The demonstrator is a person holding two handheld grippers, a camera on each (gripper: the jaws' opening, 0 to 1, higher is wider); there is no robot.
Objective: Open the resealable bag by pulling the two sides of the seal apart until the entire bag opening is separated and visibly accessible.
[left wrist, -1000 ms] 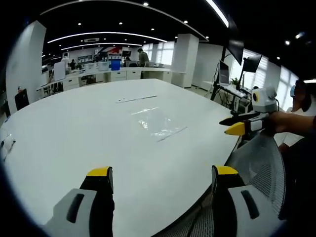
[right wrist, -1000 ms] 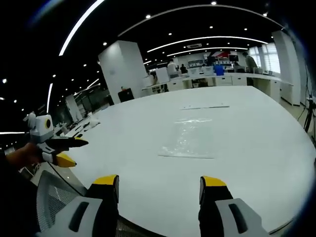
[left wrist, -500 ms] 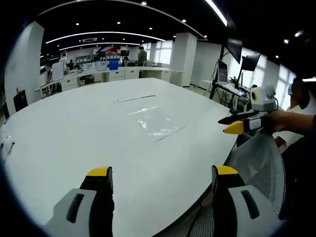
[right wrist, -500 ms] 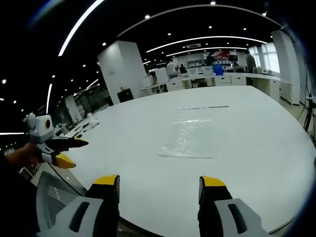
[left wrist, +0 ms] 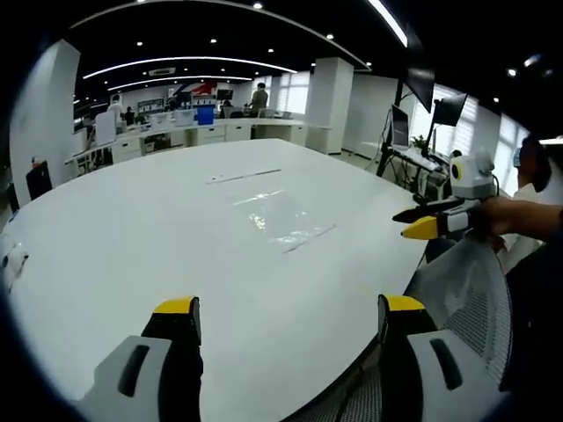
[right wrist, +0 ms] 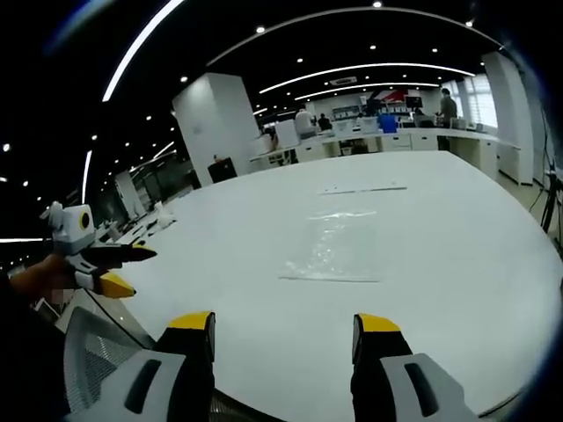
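A clear resealable bag (left wrist: 283, 218) lies flat on the white table (left wrist: 132, 237), well ahead of both grippers; in the right gripper view the bag (right wrist: 332, 247) shows its seal edge nearest me. My left gripper (left wrist: 280, 309) hovers open over the table's near edge, nothing between its jaws. My right gripper (right wrist: 281, 322) is also open and empty, above the table edge. The right gripper (left wrist: 425, 221) enters the left gripper view from the right, held in a hand. The left gripper (right wrist: 110, 268) appears at the left of the right gripper view.
A mesh chair back (left wrist: 462, 286) stands by the table edge below the grippers. A thin strip (left wrist: 244, 176) lies on the table beyond the bag. Desks, monitors (left wrist: 398, 128) and people are in the room behind.
Almost nothing differs; both views shift by a few pixels with the hands. The bag lies still.
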